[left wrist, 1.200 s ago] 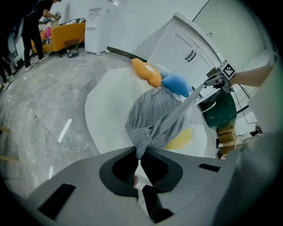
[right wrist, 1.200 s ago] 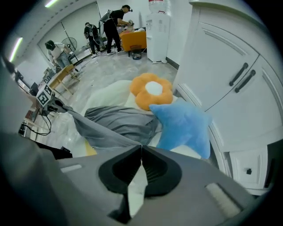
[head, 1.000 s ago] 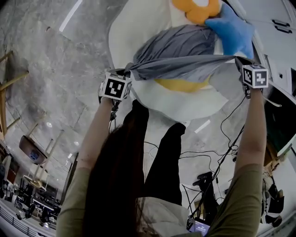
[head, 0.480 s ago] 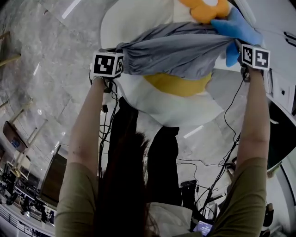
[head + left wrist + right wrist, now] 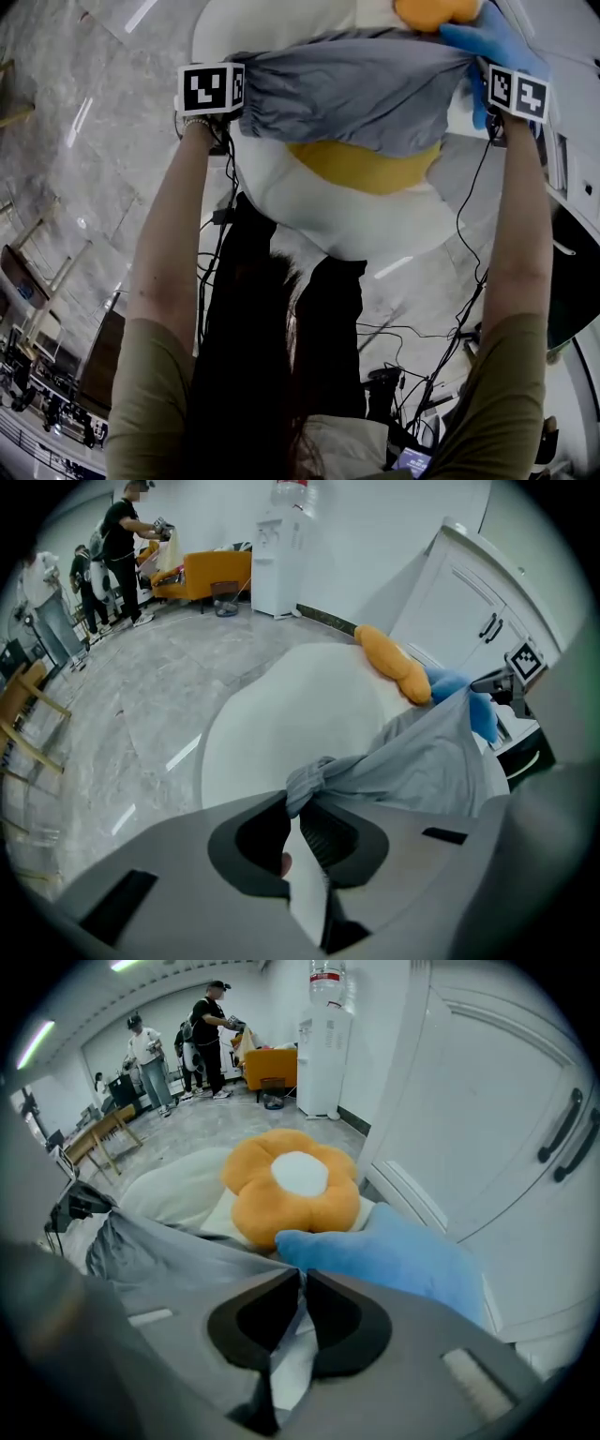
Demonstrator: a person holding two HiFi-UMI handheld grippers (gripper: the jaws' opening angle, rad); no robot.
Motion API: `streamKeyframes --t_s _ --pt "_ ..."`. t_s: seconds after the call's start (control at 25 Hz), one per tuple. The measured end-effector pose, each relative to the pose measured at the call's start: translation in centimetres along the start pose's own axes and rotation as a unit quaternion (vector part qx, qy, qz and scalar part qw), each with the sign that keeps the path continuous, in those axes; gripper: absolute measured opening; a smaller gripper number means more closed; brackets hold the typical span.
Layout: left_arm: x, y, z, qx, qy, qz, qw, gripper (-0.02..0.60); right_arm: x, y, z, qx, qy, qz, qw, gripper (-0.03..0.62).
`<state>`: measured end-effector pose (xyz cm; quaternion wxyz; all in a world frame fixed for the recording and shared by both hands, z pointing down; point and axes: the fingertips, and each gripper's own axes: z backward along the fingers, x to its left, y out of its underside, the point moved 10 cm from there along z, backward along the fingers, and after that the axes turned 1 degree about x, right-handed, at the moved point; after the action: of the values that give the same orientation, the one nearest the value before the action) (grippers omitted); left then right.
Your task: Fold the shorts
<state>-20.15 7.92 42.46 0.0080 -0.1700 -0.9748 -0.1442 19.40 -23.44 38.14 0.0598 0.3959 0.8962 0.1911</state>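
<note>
1. The left gripper (image 5: 298, 803) is pinching one bunched corner of the grey shorts (image 5: 356, 94). Its jaws are standing almost together, and the gathered cloth is pressed between the pads.
2. The right gripper (image 5: 303, 1281) is clamping the opposite corner of the shorts. Its jaws are nearly closed, and a thin fold of grey cloth is running down between them.
3. The shorts are hanging stretched between the two grippers, spread wide above a white round surface (image 5: 272, 733).
4. The lower edge of the shorts is partly covering a yellow patch (image 5: 361, 171) on that surface. I cannot tell whether the cloth is touching the surface.
5. An orange flower-shaped cushion (image 5: 292, 1190) is lying on the far part of the surface, just beyond the shorts.
6. A blue soft object (image 5: 403, 1255) is lying against the orange cushion, close to the right gripper.
7. The person's left arm (image 5: 173, 244) and right arm (image 5: 520, 225) are both reaching forward, one to each end of the stretched cloth.
8. A white cabinet (image 5: 497, 1110) with dark handles is standing just behind the blue object.
9. Several people (image 5: 211, 1035) are standing well apart from the surface, near an orange sofa (image 5: 211, 574) and a water dispenser (image 5: 281, 564).
</note>
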Motion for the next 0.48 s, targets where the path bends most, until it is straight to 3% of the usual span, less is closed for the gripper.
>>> streamKeyframes --t_s 0.12,0.24,0.36,0.48 --pt "0.0 -0.2 -0.5 -0.003 -0.013 -0.013 0.9998 0.040 -0.1 0.2 -0.1 -0.011 0.023 0.007 1.000 0.089" --pt "0.1 -0.5 -0.8 -0.007 -0.003 -0.005 1.0000 0.088 -0.5 0.2 0.1 -0.023 0.010 -0.011 1.000 0.191" --pt "0.0 -0.8 -0.2 -0.016 0.042 0.009 0.9990 0.228 -0.4 0.2 1.2 -0.042 -0.011 -0.037 0.998 0.193" --pt "-0.3 -0.2 1.4 -0.022 0.070 0.007 0.9973 0.288 0.3 1.4 3.0 -0.055 -0.030 -0.058 0.996 0.193"
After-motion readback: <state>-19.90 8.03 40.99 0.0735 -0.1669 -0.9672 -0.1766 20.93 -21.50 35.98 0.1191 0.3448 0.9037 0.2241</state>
